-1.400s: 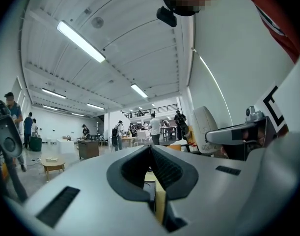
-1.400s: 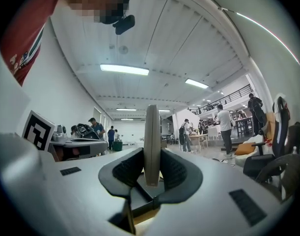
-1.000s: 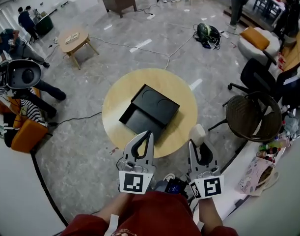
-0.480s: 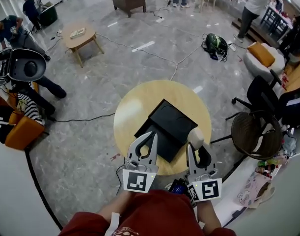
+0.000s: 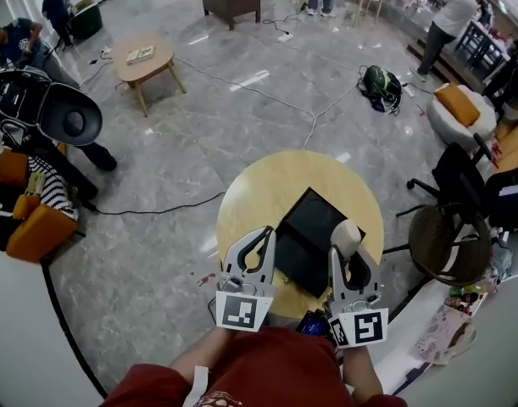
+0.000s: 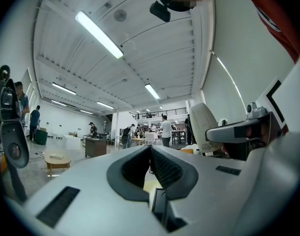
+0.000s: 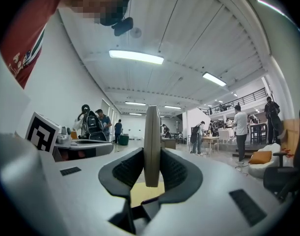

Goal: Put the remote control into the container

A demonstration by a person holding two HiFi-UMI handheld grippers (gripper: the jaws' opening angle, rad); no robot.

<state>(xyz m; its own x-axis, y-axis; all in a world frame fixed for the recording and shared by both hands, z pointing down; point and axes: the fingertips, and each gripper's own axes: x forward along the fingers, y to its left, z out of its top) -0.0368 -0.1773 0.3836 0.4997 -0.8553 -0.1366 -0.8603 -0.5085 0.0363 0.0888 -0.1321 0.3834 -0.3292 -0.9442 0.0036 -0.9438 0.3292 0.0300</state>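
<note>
The task looks roughly half done: the remote control [image 5: 344, 236] is already picked up but is not yet in the container [image 5: 313, 230]. The right gripper [image 5: 347, 258] has its jaws clamped on the remote, which stands upright between them with its rounded top poking above the fingertips. In the head view it hangs over the near right part of the round tabletop [image 5: 257, 192], just beside the container's right edge and apart from it. What seems left is to carry the remote over the container, lower it inside and let go. The left gripper [image 5: 260, 237] has its jaws drawn together with nothing between them, and it hovers over the tabletop's near left edge, just beside the container. In the right gripper view the remote control [image 7: 151, 142] shows edge-on as a thin, flat, pale cream slab, smooth and probably hard plastic, pressed on both sides by dark ribbed pads. The container is a black, matte, flat-sided box with sharp corners, set at an angle on the tabletop; whether its top is open cannot be made out from here. The tabletop is a light, smooth wood disc standing on a glossy grey stone floor [image 5: 182, 117]. Both grippers have light grey moulded plastic shells, each carrying a white cube with a black square marker.
</note>
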